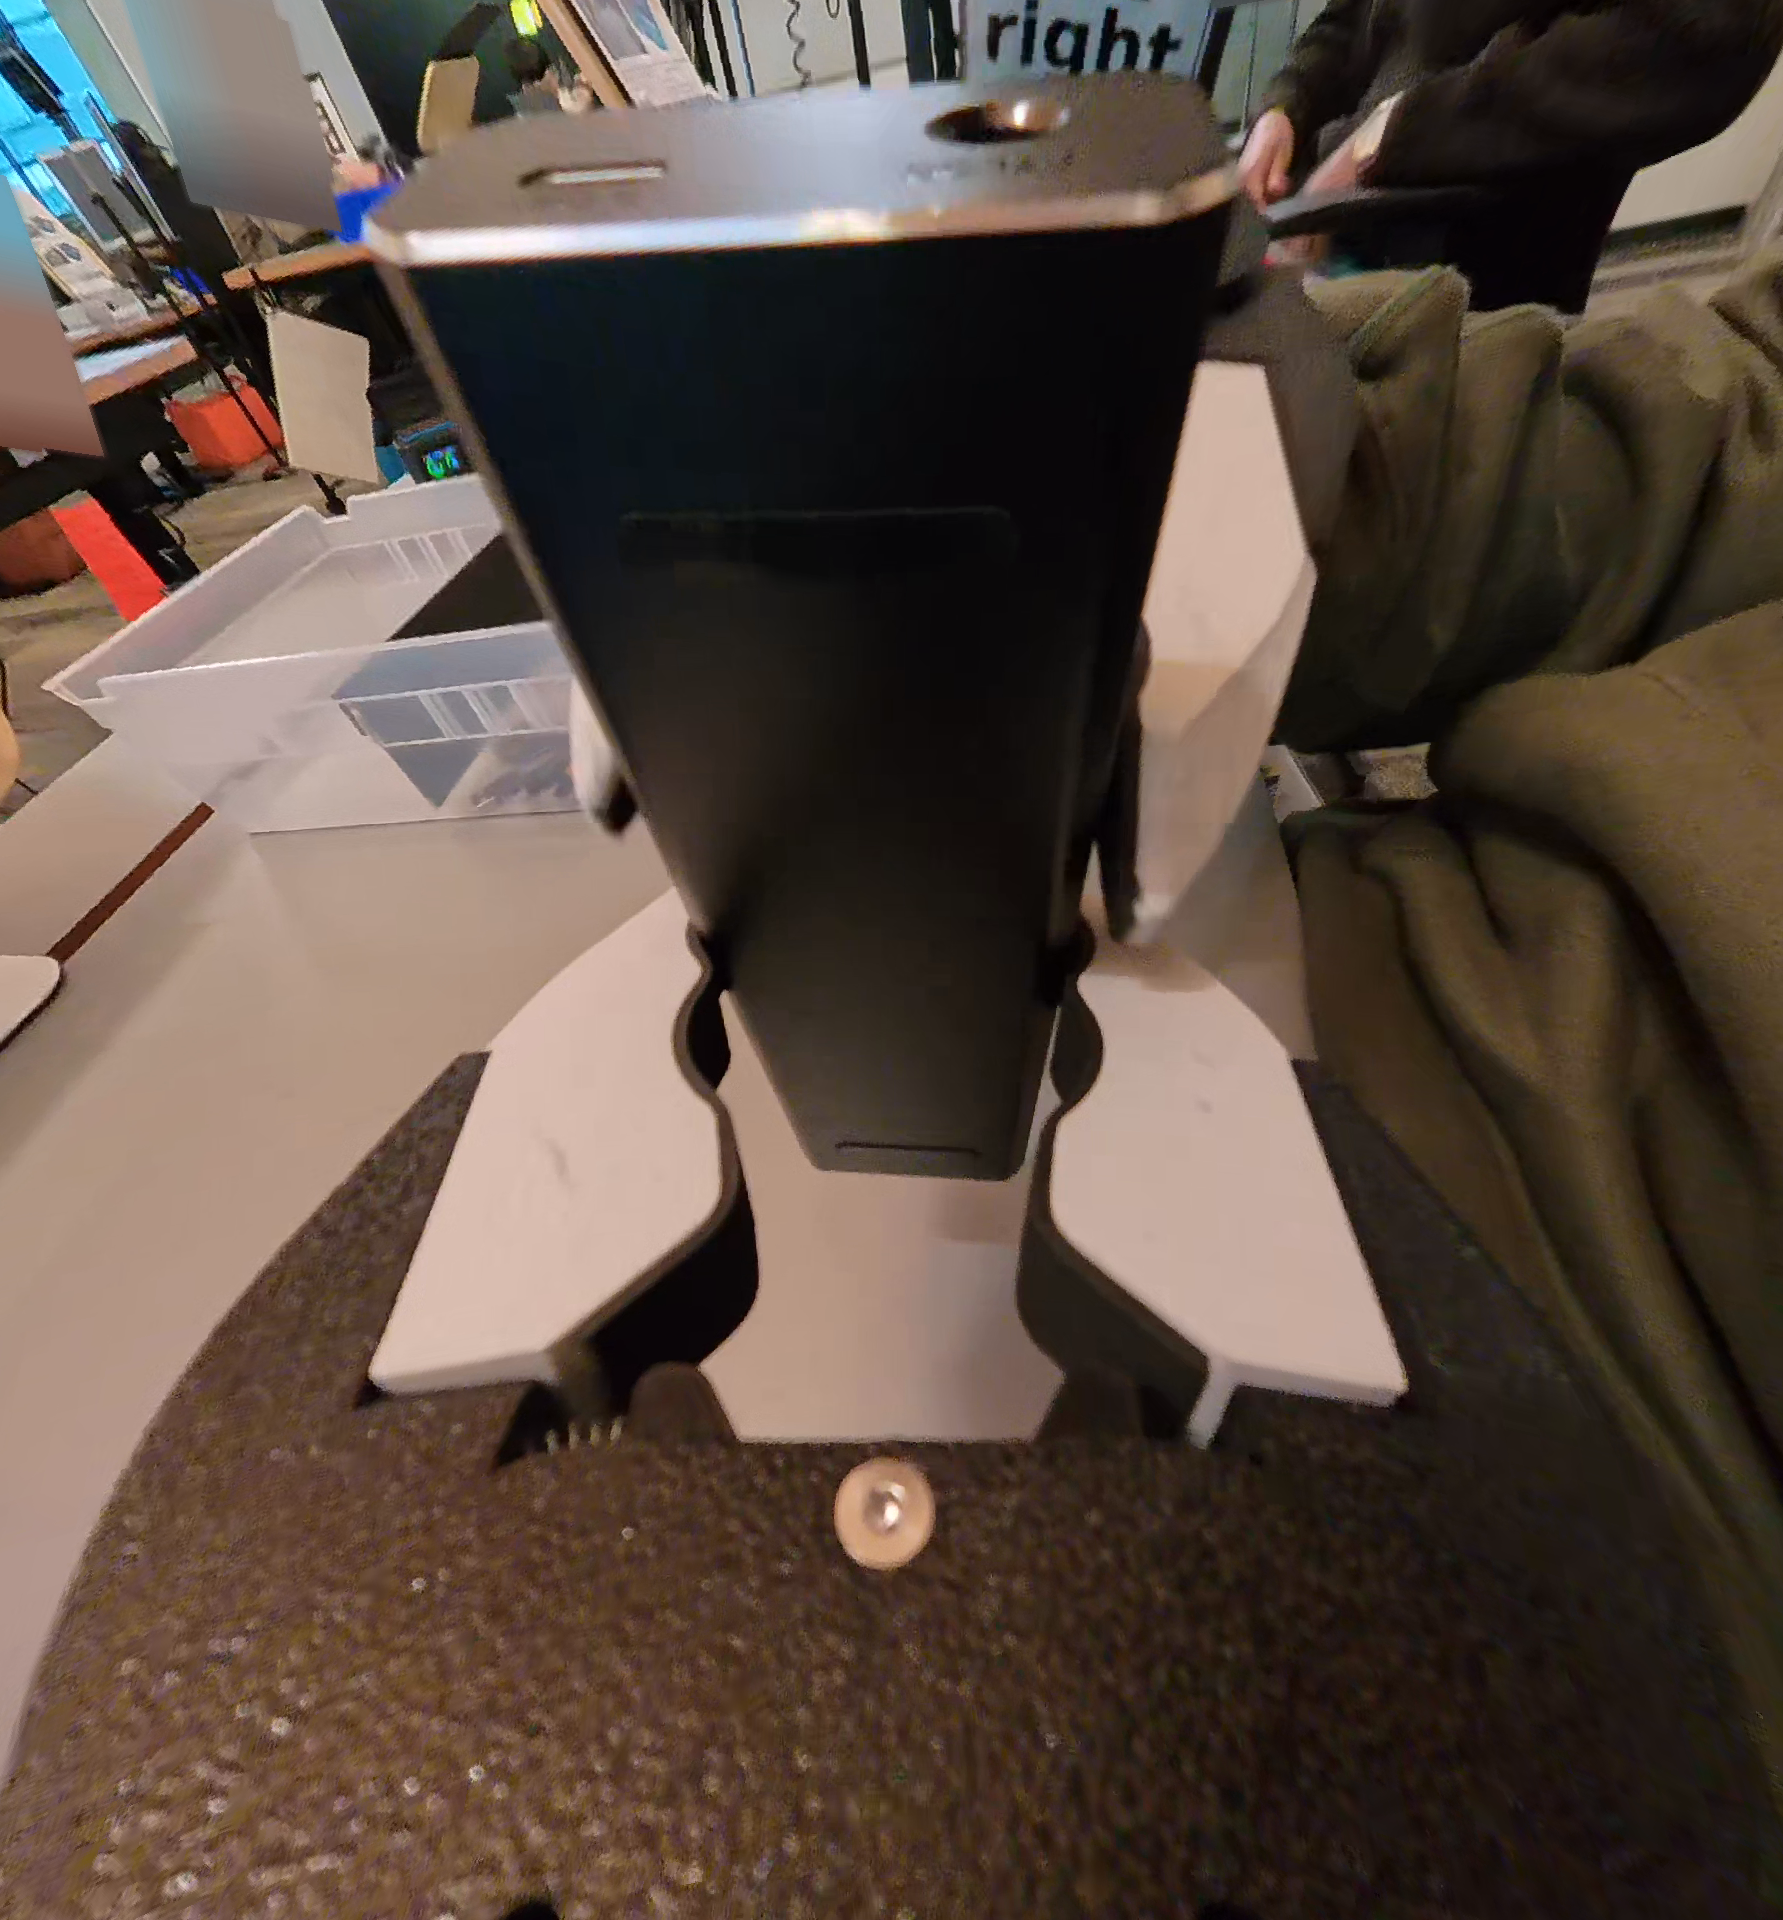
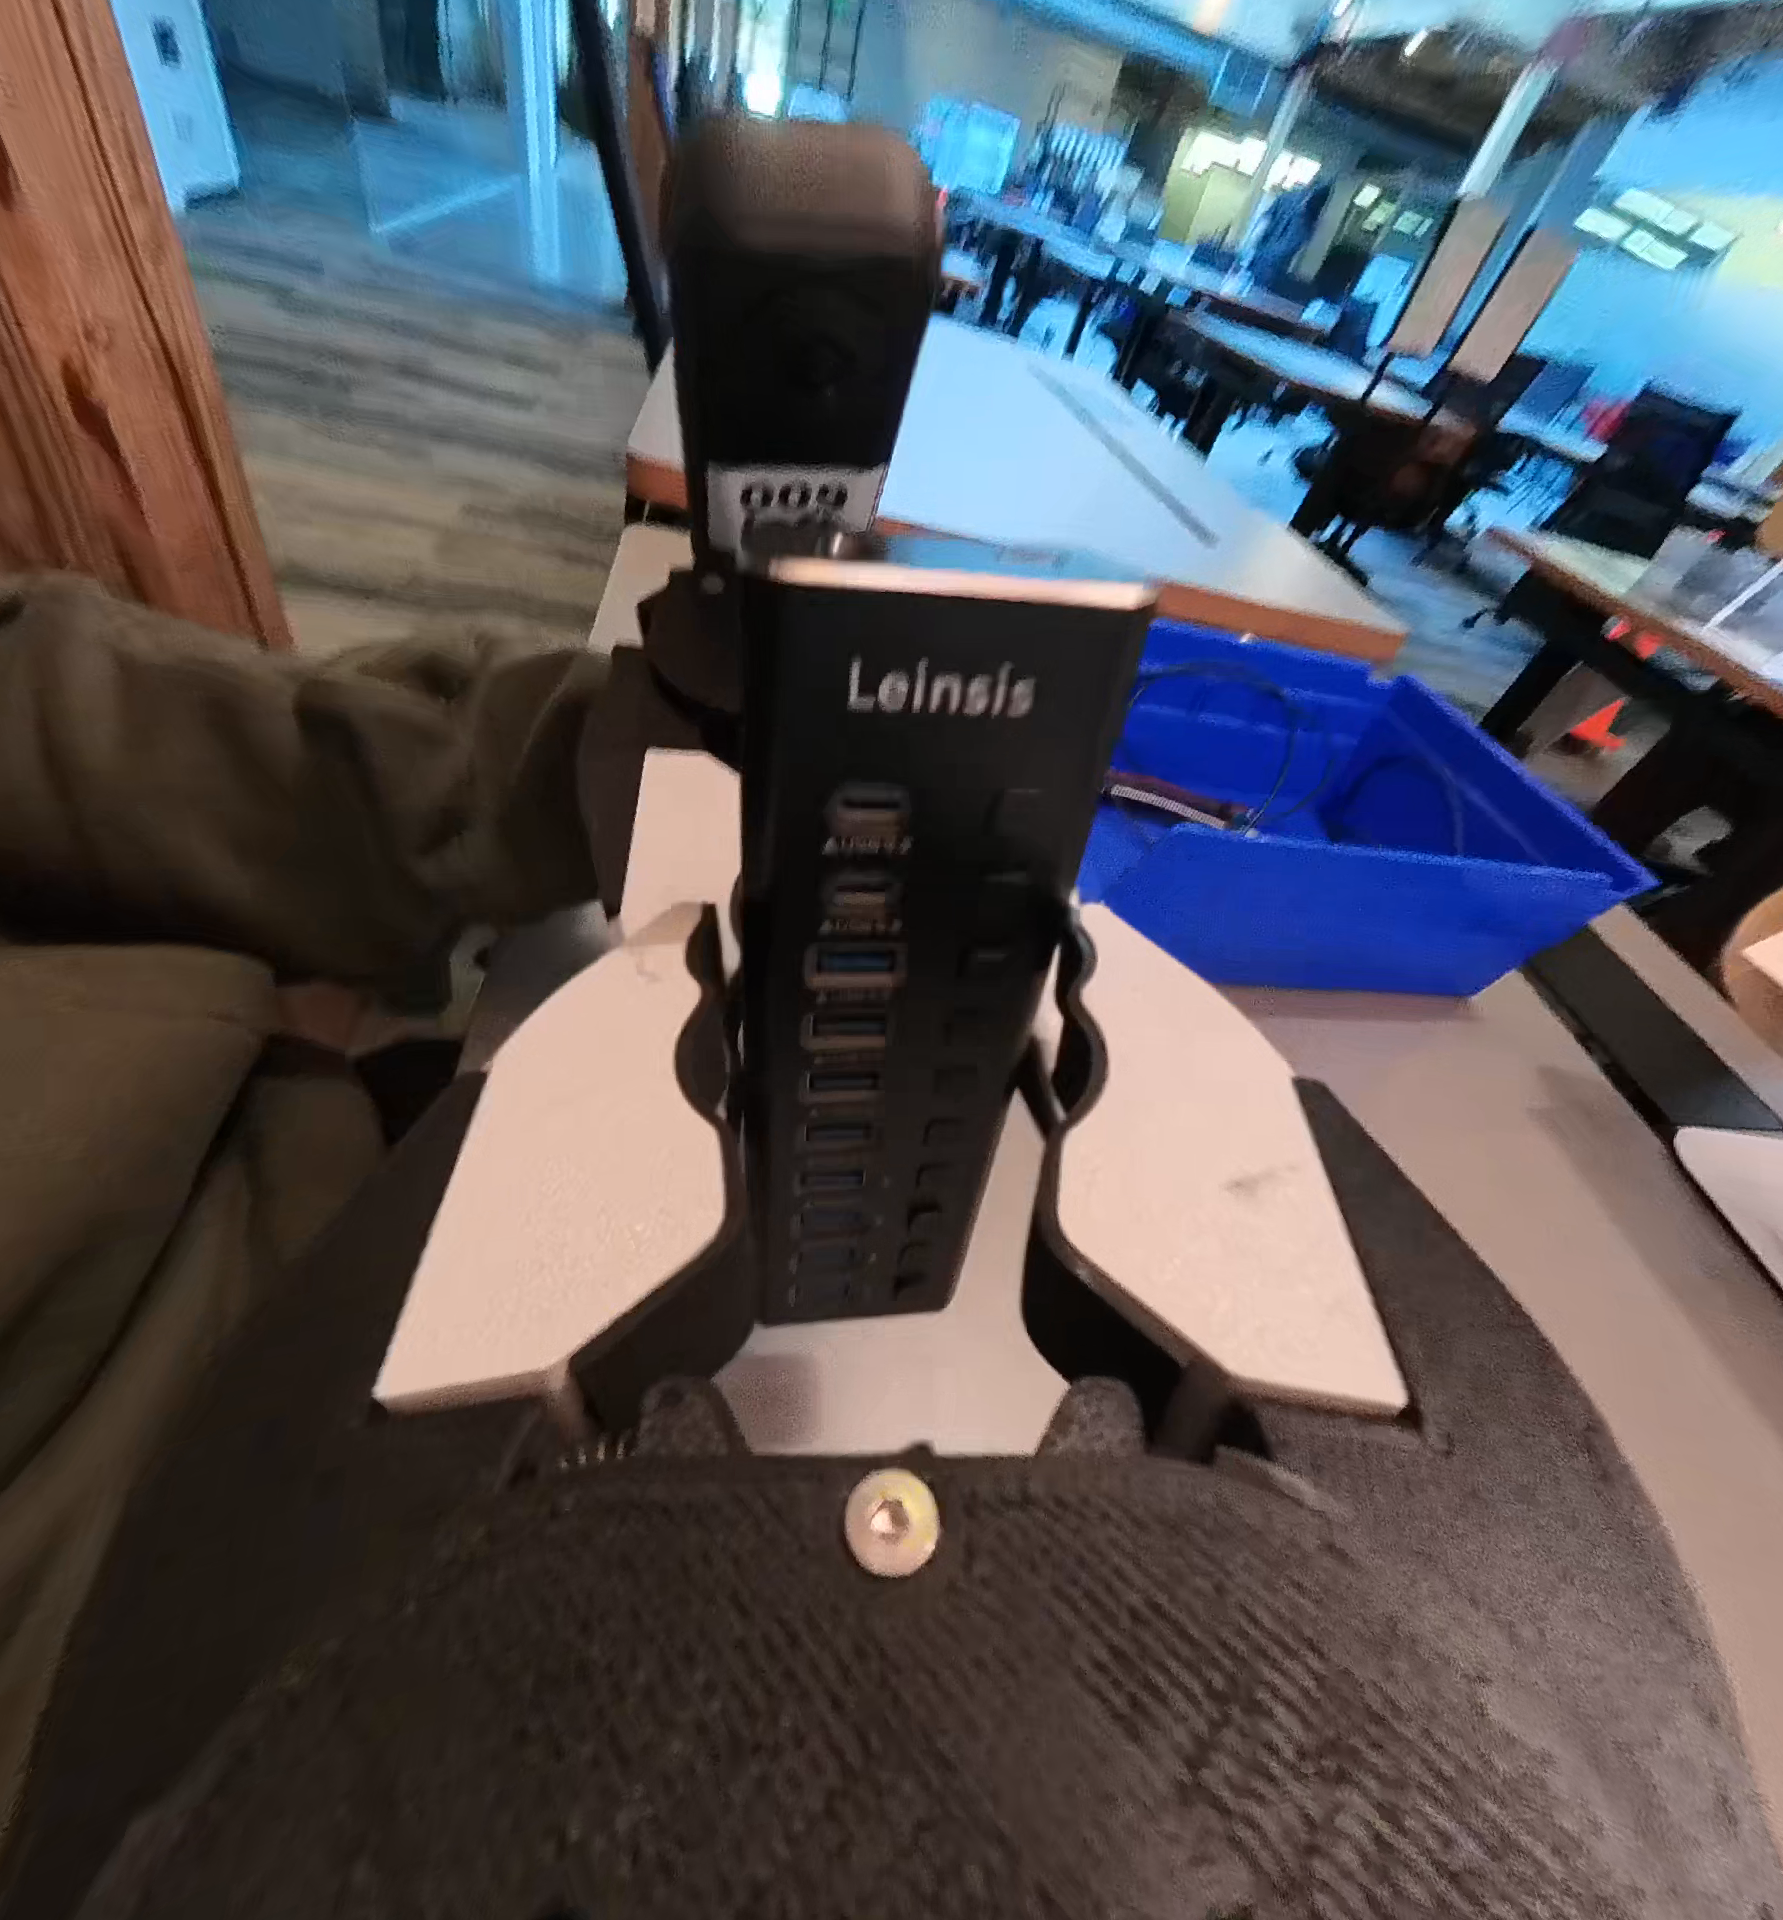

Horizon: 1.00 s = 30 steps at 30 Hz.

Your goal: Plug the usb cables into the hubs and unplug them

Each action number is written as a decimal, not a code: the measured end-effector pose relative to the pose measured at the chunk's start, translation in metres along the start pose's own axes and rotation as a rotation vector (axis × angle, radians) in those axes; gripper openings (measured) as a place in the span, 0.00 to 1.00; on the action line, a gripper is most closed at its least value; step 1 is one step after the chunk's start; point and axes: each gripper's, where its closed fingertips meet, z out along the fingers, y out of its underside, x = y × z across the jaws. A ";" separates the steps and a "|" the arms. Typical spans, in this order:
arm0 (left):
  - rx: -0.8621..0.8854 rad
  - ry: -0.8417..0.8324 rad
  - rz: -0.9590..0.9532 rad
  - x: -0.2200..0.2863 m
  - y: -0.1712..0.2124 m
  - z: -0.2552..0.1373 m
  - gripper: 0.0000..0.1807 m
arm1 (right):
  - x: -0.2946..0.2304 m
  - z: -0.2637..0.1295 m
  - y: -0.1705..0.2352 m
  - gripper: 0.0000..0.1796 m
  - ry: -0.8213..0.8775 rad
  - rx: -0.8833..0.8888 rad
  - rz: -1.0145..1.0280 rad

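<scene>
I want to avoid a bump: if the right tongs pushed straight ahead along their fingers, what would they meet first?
Probably the other tongs: the right tongs are shut on the black hub, and the other tongs' body and camera stand right behind its far end, though depth is unclear.

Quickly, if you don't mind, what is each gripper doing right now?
Left gripper: closed on the black USB hub, plain back side showing.
Right gripper: closed on the same hub, port side showing.

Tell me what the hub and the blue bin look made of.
Hub: seemingly metal, likely aluminium with a matte black finish; its end plate's bevelled edge shines bare silver. Both claws are shut on it.
Blue bin: apparently moulded plastic, smooth and evenly coloured, with thin rigid walls.
</scene>
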 end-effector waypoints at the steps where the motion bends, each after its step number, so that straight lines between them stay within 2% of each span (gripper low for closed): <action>1: 0.022 0.002 -0.001 0.000 -0.003 0.000 0.33 | -0.002 0.001 0.004 0.36 -0.018 -0.026 -0.004; 4: 0.064 0.025 -0.004 0.004 -0.011 -0.001 0.33 | -0.002 -0.002 -0.002 0.33 -0.022 0.023 0.019; 11: 0.089 0.022 0.017 0.003 -0.014 -0.005 0.33 | -0.003 0.000 -0.007 0.32 -0.007 0.061 0.015; 15: 0.138 -0.029 -0.004 -0.005 -0.018 -0.008 0.33 | 0.006 -0.004 -0.014 0.33 0.039 0.016 -0.030; 18: 0.150 -0.113 -0.031 -0.020 -0.016 -0.016 0.39 | 0.027 -0.018 -0.024 0.33 0.080 -0.052 -0.079; 23: 0.113 -0.215 -0.062 -0.040 -0.005 -0.030 0.39 | 0.117 -0.067 -0.015 0.33 0.267 -0.325 -0.226; 26: 0.101 -0.232 -0.084 -0.043 -0.001 -0.035 0.37 | 0.200 -0.119 0.012 0.33 0.429 -0.579 -0.325; 30: 0.111 -0.248 -0.102 -0.050 0.002 -0.045 0.37 | 0.283 -0.174 0.061 0.33 0.522 -0.828 -0.334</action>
